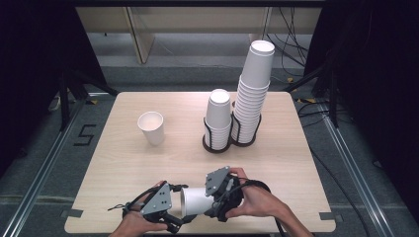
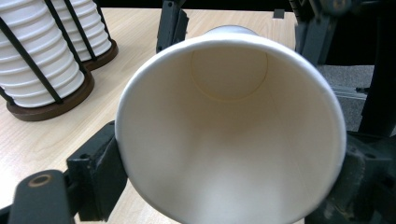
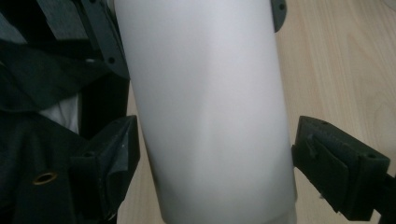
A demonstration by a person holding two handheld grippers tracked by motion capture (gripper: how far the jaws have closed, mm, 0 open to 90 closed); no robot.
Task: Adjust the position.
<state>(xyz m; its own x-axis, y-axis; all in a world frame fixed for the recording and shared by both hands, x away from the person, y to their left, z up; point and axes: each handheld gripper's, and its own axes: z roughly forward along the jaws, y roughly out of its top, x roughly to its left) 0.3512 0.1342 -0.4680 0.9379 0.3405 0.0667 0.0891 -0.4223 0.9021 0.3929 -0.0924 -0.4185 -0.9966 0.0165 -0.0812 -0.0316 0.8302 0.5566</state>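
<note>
A white paper cup (image 1: pixel 194 200) lies on its side in the air near the table's front edge, between both grippers. My left gripper (image 1: pixel 180 207) is shut on the cup's open rim end. In the left gripper view I look straight into the cup (image 2: pixel 229 121), and my left gripper (image 2: pixel 229 172) has a pad pressed against each side of the rim. My right gripper (image 1: pixel 212 197) holds the cup's bottom end. In the right gripper view the cup's wall (image 3: pixel 210 107) stands between the jaws of my right gripper (image 3: pixel 215 158), with both pads against it.
One paper cup (image 1: pixel 151 127) stands upright at mid-left of the table (image 1: pixel 123 163). Two black wire holders at the back centre carry upside-down cup stacks, a short stack (image 1: pixel 218 121) and a tall stack (image 1: pixel 252 94). The stacks (image 2: pixel 37 60) are also in the left gripper view.
</note>
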